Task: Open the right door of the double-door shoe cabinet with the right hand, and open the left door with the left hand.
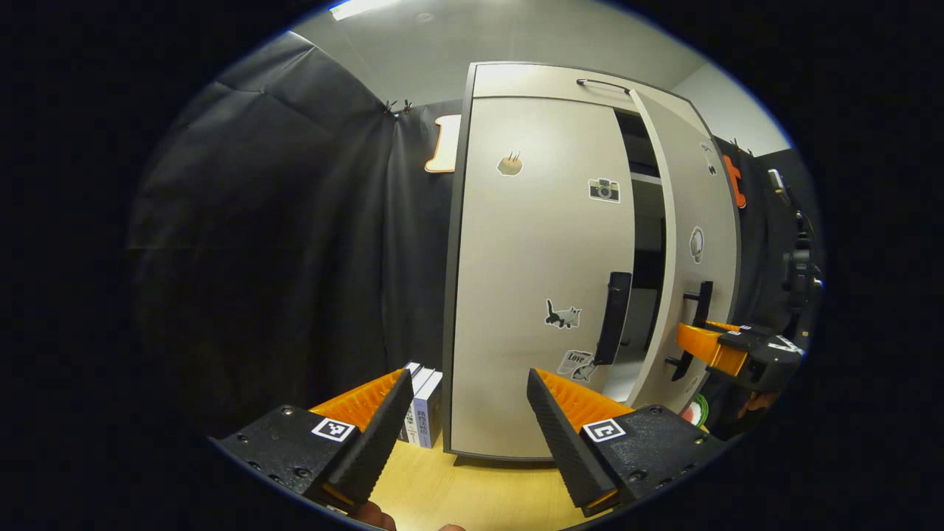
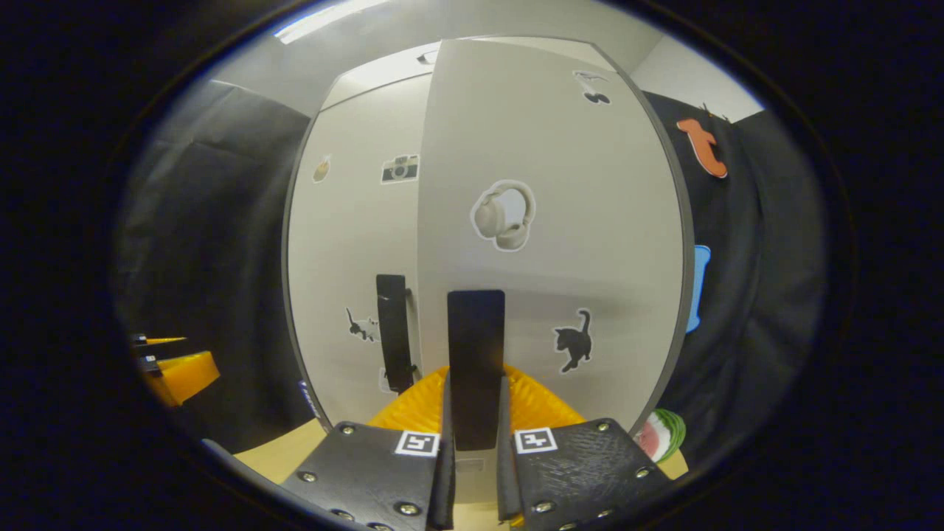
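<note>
The pale shoe cabinet (image 1: 546,81) stands on a wooden top. Its left door (image 1: 538,251) is closed, with a black vertical handle (image 1: 614,317) at its right edge. The right door (image 1: 693,192) is swung partly outward, showing dark shelves behind the gap. My right gripper (image 2: 476,435) is shut on the right door's black handle (image 2: 476,354); in the left gripper view the right gripper (image 1: 693,345) sits at that handle (image 1: 704,299). My left gripper (image 1: 468,413) is open, short of the left door, with nothing between its fingers. In the right gripper view the left gripper (image 2: 173,369) shows at the far left.
Several books (image 1: 424,405) stand upright against the cabinet's left side on the wooden top (image 1: 472,494). A watermelon-patterned object (image 2: 664,435) lies at the cabinet's right foot. Black cloth walls close in on both sides.
</note>
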